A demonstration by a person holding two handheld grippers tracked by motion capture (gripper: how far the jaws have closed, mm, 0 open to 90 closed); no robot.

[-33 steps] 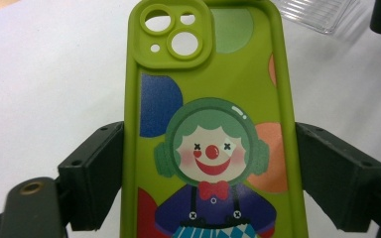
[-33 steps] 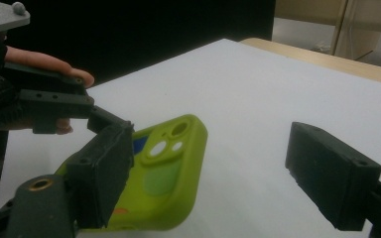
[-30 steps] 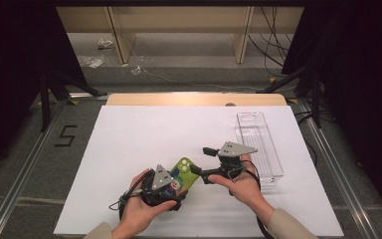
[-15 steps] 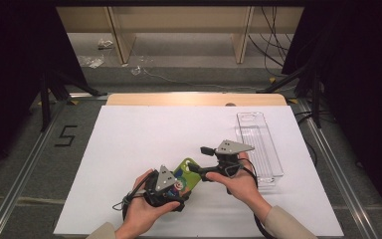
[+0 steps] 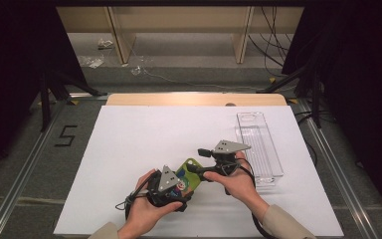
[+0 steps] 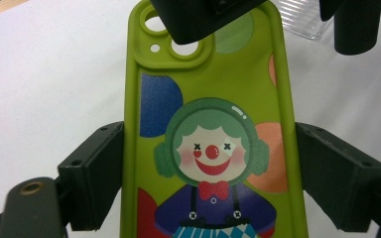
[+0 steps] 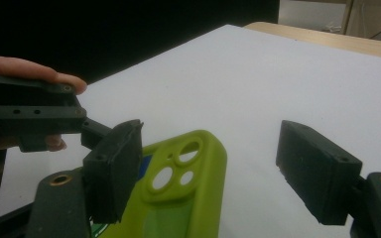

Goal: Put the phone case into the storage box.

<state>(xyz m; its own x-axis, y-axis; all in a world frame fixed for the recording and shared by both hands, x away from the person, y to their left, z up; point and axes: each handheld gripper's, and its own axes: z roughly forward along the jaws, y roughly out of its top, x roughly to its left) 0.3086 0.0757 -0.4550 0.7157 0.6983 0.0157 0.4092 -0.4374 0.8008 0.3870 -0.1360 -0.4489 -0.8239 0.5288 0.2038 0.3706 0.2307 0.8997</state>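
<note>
A lime-green phone case (image 5: 189, 173) with a clown picture (image 6: 211, 148) is held low over the white mat, camera cut-outs (image 7: 176, 171) pointing away from the person. My left gripper (image 5: 180, 184) is shut on it, its jaws pressing the case's two long edges (image 6: 208, 173). My right gripper (image 5: 198, 160) stands open at the case's camera end. In the right gripper view, its jaws straddle that corner (image 7: 208, 168) with a wide gap and touch nothing.
A clear plastic tray (image 5: 258, 144) lies lengthwise on the right side of the white mat (image 5: 144, 134), just beyond my right gripper; its corner (image 6: 302, 15) also shows in the left gripper view. A wooden table edge (image 5: 194, 99) runs behind the mat.
My right gripper has edged left, closer to the case's camera end. The left gripper and the case have hardly moved.
</note>
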